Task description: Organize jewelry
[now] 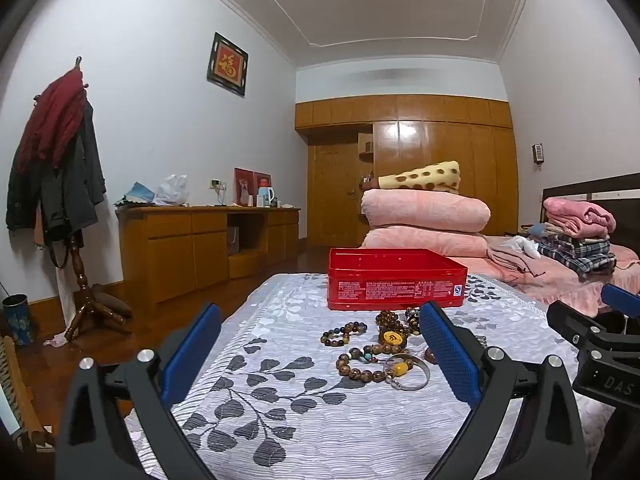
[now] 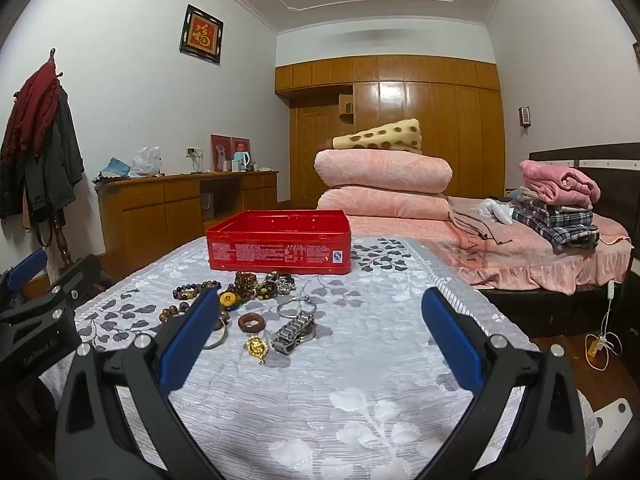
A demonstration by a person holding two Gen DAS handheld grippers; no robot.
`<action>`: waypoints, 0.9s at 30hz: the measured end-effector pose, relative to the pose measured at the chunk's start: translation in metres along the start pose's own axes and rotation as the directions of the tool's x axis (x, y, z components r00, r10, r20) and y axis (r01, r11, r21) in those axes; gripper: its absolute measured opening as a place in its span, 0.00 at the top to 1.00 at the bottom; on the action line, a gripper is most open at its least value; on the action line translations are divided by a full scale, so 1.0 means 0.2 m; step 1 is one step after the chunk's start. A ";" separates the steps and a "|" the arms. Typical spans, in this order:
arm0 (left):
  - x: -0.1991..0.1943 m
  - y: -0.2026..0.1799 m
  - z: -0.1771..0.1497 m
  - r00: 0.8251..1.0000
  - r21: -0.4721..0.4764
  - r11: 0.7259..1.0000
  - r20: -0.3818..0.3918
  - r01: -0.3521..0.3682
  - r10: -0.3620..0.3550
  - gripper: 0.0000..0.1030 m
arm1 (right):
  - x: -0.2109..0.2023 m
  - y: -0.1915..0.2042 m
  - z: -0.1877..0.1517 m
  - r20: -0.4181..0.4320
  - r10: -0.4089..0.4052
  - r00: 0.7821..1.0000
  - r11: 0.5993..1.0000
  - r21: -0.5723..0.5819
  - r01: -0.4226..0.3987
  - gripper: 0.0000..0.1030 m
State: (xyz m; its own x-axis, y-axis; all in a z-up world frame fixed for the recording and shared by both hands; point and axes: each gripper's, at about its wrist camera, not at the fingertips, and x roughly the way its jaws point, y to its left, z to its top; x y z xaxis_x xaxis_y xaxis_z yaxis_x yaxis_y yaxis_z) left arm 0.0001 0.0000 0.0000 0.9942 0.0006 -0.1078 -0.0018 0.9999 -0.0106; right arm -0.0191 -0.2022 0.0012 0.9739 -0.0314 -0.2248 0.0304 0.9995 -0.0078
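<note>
An open red tin box [image 1: 396, 280] [image 2: 280, 246] stands on the leaf-patterned cloth. In front of it lies a cluster of jewelry: brown bead bracelets [image 1: 362, 366] [image 2: 196, 290], a yellow pendant [image 1: 391, 337] [image 2: 227, 299], a silver bangle [image 1: 412, 378], a brown ring [image 2: 251, 323], a metal watch [image 2: 296, 330] and a gold piece [image 2: 256, 347]. My left gripper [image 1: 320, 320] is open and empty, just short of the jewelry. My right gripper [image 2: 320, 304] is open and empty, with the watch between its fingers' lines.
The cloth-covered table [image 2: 360, 400] drops off at left and right. A bed [image 2: 540, 248] with folded pink quilts [image 2: 380, 184] lies behind at right. A wooden cabinet [image 1: 200, 240] and a coat stand [image 1: 60, 160] are at left.
</note>
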 end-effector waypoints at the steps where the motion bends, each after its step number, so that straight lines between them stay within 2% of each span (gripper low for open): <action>1: 0.00 0.00 0.00 1.000 0.000 1.000 0.002 0.001 -0.001 0.06 | 0.00 0.00 0.00 0.001 0.000 1.000 1.000 0.001 0.000 0.05; 27: 0.00 0.00 0.00 1.000 0.008 1.000 0.004 0.000 0.000 0.06 | 0.01 0.00 0.00 -0.001 0.001 1.000 1.000 0.003 -0.001 0.05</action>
State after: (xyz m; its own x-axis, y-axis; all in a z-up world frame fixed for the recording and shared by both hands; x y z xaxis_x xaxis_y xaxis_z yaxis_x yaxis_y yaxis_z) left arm -0.0001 -0.0004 0.0000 0.9946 0.0011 -0.1036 -0.0014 1.0000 -0.0028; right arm -0.0182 -0.2026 0.0000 0.9736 -0.0307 -0.2262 0.0304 0.9995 -0.0048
